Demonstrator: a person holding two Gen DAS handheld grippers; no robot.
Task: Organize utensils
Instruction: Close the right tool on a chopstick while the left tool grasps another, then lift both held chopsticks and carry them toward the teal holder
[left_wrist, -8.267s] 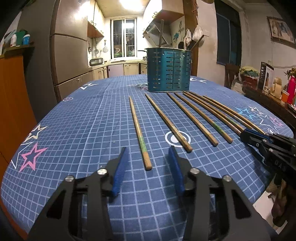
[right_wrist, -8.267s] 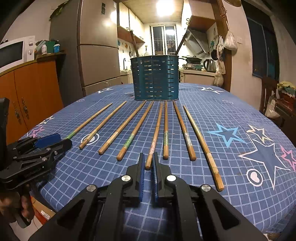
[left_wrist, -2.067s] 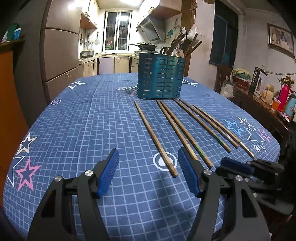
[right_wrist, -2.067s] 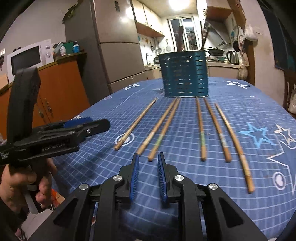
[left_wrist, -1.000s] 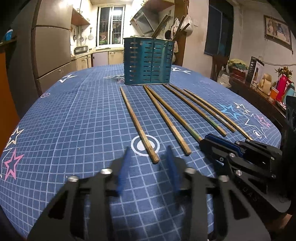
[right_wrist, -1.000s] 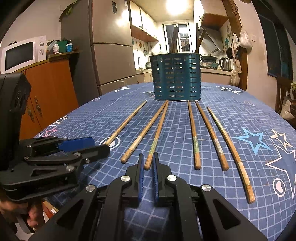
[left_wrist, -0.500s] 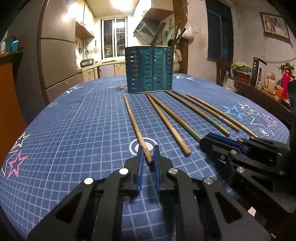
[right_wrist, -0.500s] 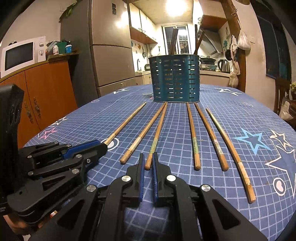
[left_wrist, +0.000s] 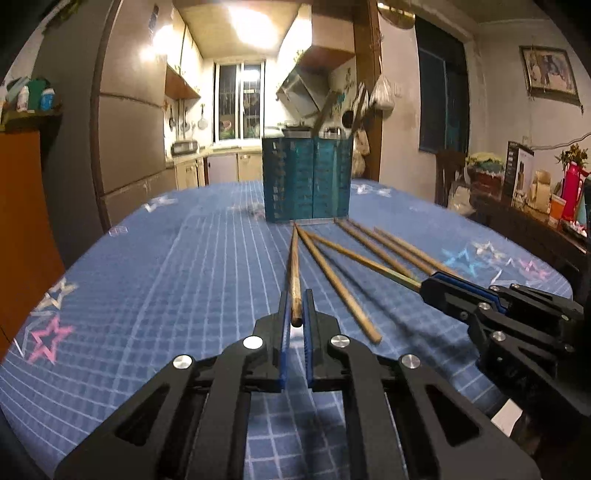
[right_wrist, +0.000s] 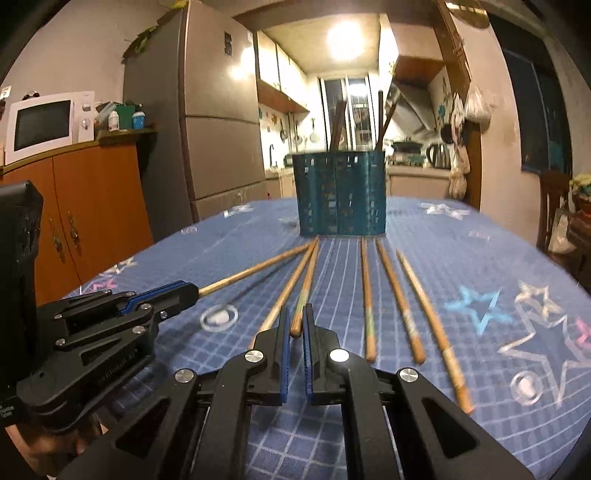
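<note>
Left tool (left_wrist: 295, 325) clenched on the near end of one chopstick (left_wrist: 294, 273), far tip by the teal holder (left_wrist: 306, 181) | right tool (right_wrist: 294, 334) clenched on another chopstick (right_wrist: 303, 291) | four more lie on the counter (left_wrist: 147, 266) | risk: end-held sticks could pivot, slip free or knock neighbours when lifted.

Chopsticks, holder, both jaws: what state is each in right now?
Left gripper: shut on one chopstick's near end.
Left-held chopstick: near end raised off the table.
Right gripper: shut on another chopstick's near end.
Right-held chopstick: gripped.
Loose chopsticks: flat on tablecloth.
Teal holder: upright, chopsticks inside.
</note>
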